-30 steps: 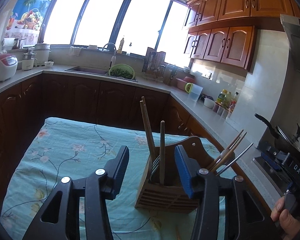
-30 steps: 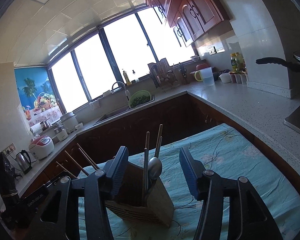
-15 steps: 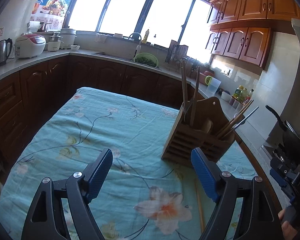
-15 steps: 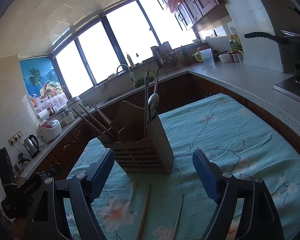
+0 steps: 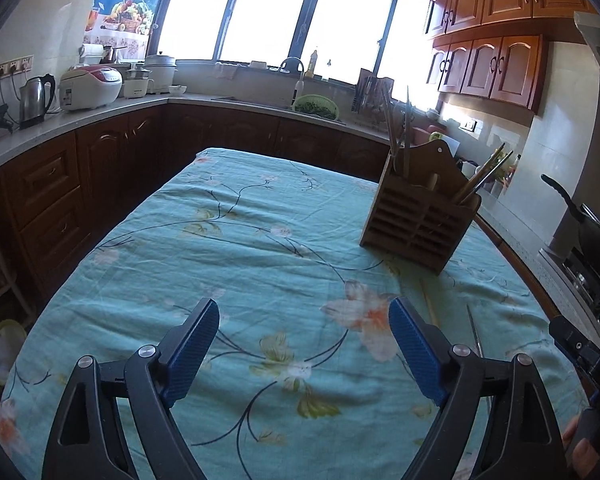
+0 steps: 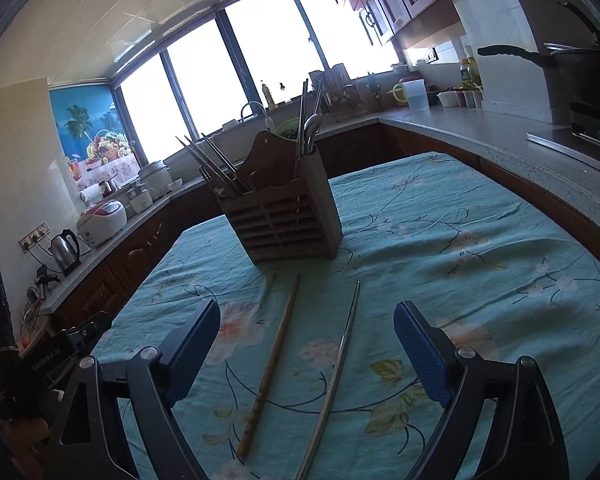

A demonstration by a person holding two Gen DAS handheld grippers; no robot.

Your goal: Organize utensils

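Chopsticks lay loose on the floral tablecloth (image 6: 480, 240) in my right wrist view: a wooden chopstick (image 6: 269, 364) and a metal chopstick (image 6: 336, 364), both low in the frame, between the blue pads of my right gripper (image 6: 306, 354) but untouched by them. Its jaws had just been opening and stood wide apart, clamped on nothing. Each stick ran lengthwise up the frame, near ends toward the bottom edge, far tips leaning a little right toward the wooden utensil holder (image 6: 286, 220) at centre. From my left wrist view the same holder (image 5: 418, 216) sat at the right of the frame, well beyond my left gripper (image 5: 304, 352), whose jaws had also just been opening and stood spread over bare cloth. There only short stretches of the two sticks showed, at lower right beside the right-hand pad; the right view alone gave their full length.
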